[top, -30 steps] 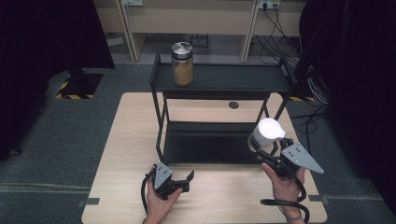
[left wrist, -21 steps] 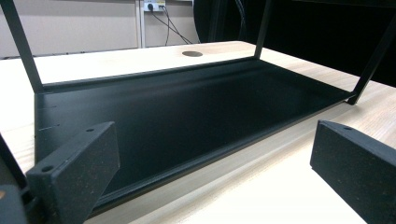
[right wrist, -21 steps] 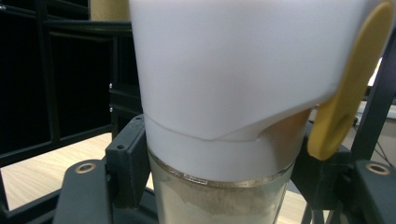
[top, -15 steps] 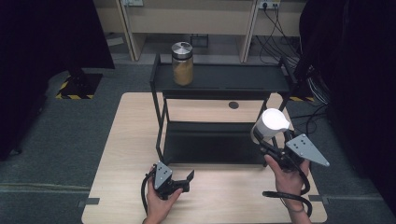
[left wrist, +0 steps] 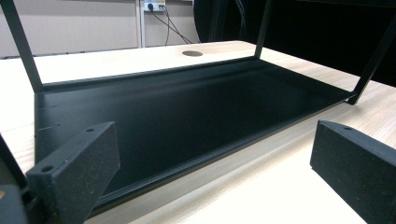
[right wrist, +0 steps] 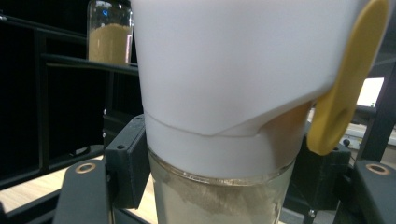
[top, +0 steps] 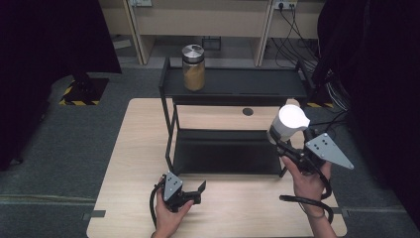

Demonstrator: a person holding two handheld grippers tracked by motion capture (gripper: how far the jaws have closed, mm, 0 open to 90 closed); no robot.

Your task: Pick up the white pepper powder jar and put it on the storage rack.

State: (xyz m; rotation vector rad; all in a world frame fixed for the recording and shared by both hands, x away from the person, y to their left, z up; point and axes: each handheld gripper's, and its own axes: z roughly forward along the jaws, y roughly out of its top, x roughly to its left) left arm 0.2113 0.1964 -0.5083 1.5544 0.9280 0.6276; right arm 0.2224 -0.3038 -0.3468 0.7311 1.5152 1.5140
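Observation:
My right gripper is shut on a white-lidded glass jar, held in the air off the right end of the black shelf rack. In the right gripper view the jar stands between the jaws, with a pale powder inside and a yellow tab on the lid. A metal-lidded jar of tan powder stands on the rack's top shelf, left of middle. My left gripper rests open on the table in front of the rack. Its view looks across the bare lower shelf.
The rack stands on a light wooden table with a round cable hole behind it. Cables and cabinets lie beyond the table's far edge. The surroundings on both sides are dark.
My right gripper has lifted the white-lidded jar up and slightly to the right. The left gripper has stayed put.

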